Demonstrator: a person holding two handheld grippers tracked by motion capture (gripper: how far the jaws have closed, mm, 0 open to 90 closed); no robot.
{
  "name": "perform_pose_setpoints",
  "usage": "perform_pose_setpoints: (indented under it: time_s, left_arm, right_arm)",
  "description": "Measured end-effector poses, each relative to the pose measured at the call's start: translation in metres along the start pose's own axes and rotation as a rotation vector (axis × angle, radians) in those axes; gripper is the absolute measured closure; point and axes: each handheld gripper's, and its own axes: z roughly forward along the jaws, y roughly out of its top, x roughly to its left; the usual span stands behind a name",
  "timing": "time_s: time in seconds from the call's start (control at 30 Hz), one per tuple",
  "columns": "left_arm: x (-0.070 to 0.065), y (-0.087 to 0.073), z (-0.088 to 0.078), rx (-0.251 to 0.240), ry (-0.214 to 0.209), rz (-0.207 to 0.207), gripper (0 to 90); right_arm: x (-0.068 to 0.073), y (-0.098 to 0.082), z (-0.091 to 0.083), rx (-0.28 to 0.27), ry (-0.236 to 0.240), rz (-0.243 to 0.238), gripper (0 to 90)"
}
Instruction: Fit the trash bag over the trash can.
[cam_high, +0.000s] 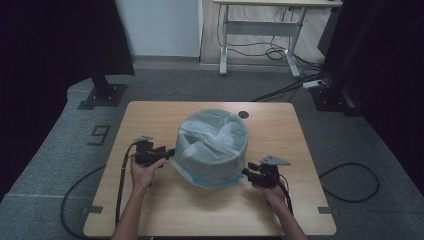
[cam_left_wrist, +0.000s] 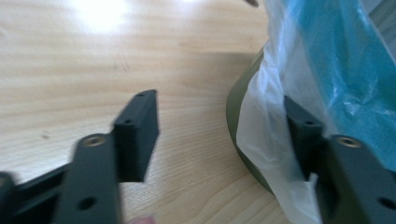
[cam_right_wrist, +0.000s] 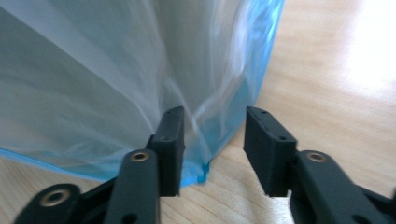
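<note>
A round bin (cam_high: 214, 150) stands near the middle of the wooden tabletop (cam_high: 150, 210), lined with a pale, blue-tinted plastic bag (cam_high: 220, 131) whose mouth is folded over the rim and hangs down the outside as a loose skirt. The left claw (cam_high: 169, 152) sits at the bin's left side, held by the person's left hand (cam_high: 145, 172). In the left gripper view its jaws stand wide apart: one jaw is over bare wood, the other lies against the white film of the bag (cam_left_wrist: 266, 121) beside the olive wall of the bin (cam_left_wrist: 238, 102), with nothing pinched between them. The right claw (cam_high: 248, 172) is at the bin's lower right edge, carried by the right hand (cam_high: 272, 192). In the right gripper view its jaws are parted, and a hanging fold of the bag (cam_right_wrist: 201, 116) falls in the gap, close to the left jaw; the pads do not press on it.
</note>
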Motion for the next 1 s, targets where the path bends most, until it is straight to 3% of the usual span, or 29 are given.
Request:
perform_pose_setpoints:
  time_s: [0.1, 0.27, 0.43, 0.5, 0.53, 0.6, 0.63, 0.77, 1.0]
  left_arm:
    - [-0.004, 0.001, -0.012, -0.049, 0.005, 0.034, 26.8]
    - [-0.007, 0.004, -0.029, -0.092, -0.038, 0.057, 18.1]
    - [-0.012, 0.008, -0.034, -0.073, -0.033, 0.084, 14.0]
    - [-0.014, 0.010, -0.034, -0.077, -0.033, 0.076, 13.8]
    - [-0.015, 0.011, -0.033, -0.063, -0.024, 0.076, 13.9]
    - [-0.017, 0.014, -0.028, -0.011, 0.056, 0.077, 14.1]
    - [-0.017, 0.014, -0.026, -0.010, 0.067, 0.072, 14.2]
    - [-0.012, 0.015, -0.029, -0.046, 0.044, 0.022, 14.3]
    - [-0.018, 0.018, -0.041, -0.079, 0.000, 0.058, 14.3]
  right_arm:
    - [-0.001, 0.001, -0.008, -0.022, -0.005, 0.000, 52.3]
    - [-0.004, 0.001, -0.018, -0.039, 0.004, -0.014, 52.3]
    - [-0.005, 0.003, -0.024, -0.043, -0.002, -0.015, 52.2]
    - [-0.004, 0.003, -0.025, -0.043, 0.000, -0.015, 52.3]
    - [-0.003, 0.004, -0.025, -0.043, 0.002, -0.016, 52.3]
    - [-0.001, 0.004, -0.025, -0.040, 0.006, -0.023, 52.3]
    - [0.000, 0.005, -0.024, -0.037, 0.004, -0.024, 52.3]
    - [0.004, 0.005, -0.025, -0.035, 0.005, -0.045, 52.3]
    - [0.002, 0.003, -0.027, -0.031, 0.000, -0.044, 52.3]
